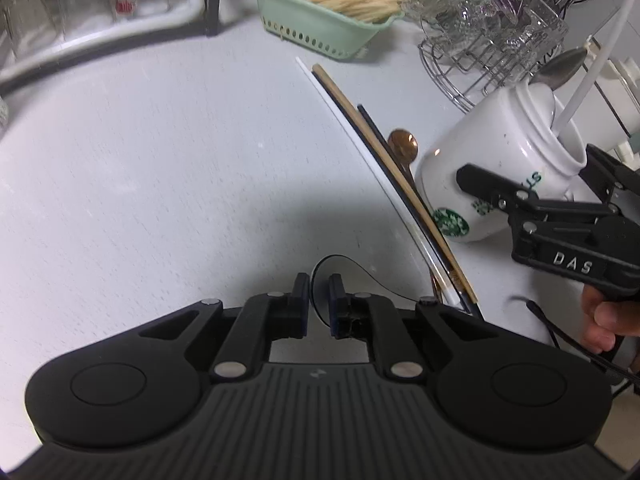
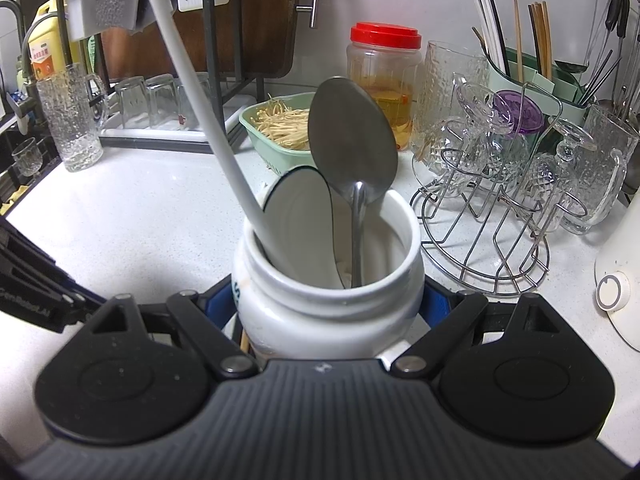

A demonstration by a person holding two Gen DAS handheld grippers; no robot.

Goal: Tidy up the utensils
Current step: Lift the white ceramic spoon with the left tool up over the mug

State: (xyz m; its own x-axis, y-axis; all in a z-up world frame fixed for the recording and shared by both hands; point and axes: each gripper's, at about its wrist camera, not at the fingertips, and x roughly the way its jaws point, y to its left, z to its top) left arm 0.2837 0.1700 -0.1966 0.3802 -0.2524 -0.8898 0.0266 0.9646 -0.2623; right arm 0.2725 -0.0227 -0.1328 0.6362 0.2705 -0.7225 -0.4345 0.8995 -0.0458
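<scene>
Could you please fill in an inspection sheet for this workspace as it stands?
Surface: white counter, speckled.
Job's things: white jar holding steel spoon and white ladle; chopsticks and copper spoon lying loose.
Clutter: green basket, wire glass rack.
Grippers: right gripper clamps the jar; left gripper nearly closed, empty.
Cables: thin black cable.
Surroundings: red-lidded jar, utensil holder.
</scene>
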